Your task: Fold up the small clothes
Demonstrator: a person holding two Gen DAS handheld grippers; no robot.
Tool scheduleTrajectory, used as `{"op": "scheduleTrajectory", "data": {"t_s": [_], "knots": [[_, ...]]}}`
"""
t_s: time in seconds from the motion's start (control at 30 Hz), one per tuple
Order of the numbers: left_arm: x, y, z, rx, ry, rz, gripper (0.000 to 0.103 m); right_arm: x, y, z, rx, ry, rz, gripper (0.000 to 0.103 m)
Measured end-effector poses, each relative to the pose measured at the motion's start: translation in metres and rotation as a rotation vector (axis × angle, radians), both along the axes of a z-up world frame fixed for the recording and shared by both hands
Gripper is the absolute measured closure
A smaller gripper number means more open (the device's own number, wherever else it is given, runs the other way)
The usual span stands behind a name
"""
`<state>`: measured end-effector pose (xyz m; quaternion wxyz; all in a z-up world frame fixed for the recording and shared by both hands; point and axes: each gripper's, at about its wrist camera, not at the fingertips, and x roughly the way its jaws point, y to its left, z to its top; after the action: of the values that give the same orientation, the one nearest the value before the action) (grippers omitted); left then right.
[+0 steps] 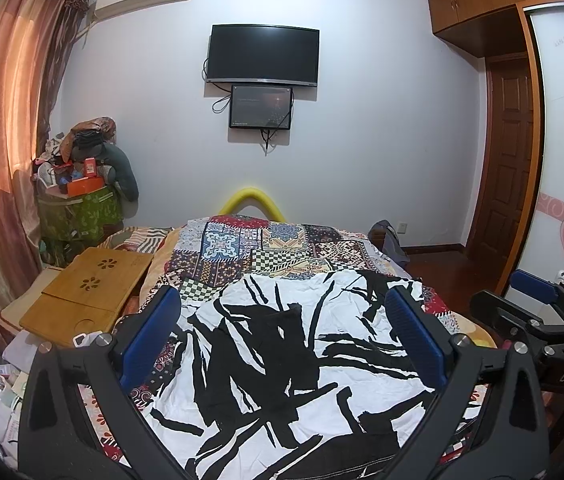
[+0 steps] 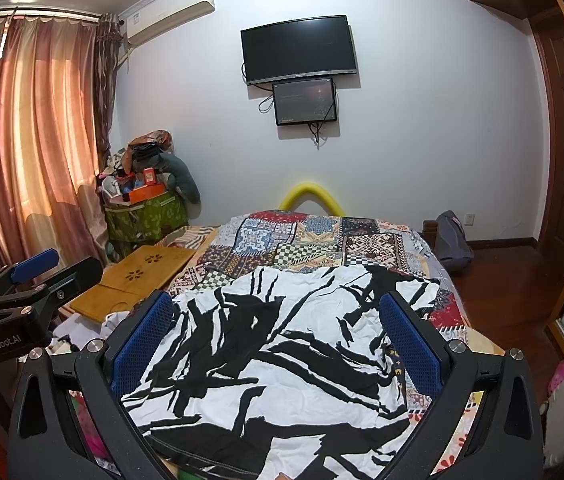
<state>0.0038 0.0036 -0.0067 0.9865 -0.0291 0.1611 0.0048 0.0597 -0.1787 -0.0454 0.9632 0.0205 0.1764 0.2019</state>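
Garment (image 1: 282,360) in black-and-white print lies spread on the patchwork bedspread (image 1: 266,248), beneath both wide-open grippers, left gripper (image 1: 282,328) and right gripper (image 2: 276,334), holding nothing.

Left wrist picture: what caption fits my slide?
Open left gripper hovering over black-and-white patterned cloth garment spread on patchwork bedspread.

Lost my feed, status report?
Both hand-held grippers, left and right, open, empty. Black-and-white garment spread on patchwork bedspread, unfolded. Nothing in the way.
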Motion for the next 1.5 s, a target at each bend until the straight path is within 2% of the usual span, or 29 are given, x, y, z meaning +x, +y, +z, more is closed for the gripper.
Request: {"op": "scheduleTrajectory", "data": {"t_s": [1.5], "knots": [[0.0004,-0.0036,0.0074,0.008,0.001,0.009,0.0,0.0008,-0.0015,0.0008,-0.002,0.002,0.003,0.0]]}}
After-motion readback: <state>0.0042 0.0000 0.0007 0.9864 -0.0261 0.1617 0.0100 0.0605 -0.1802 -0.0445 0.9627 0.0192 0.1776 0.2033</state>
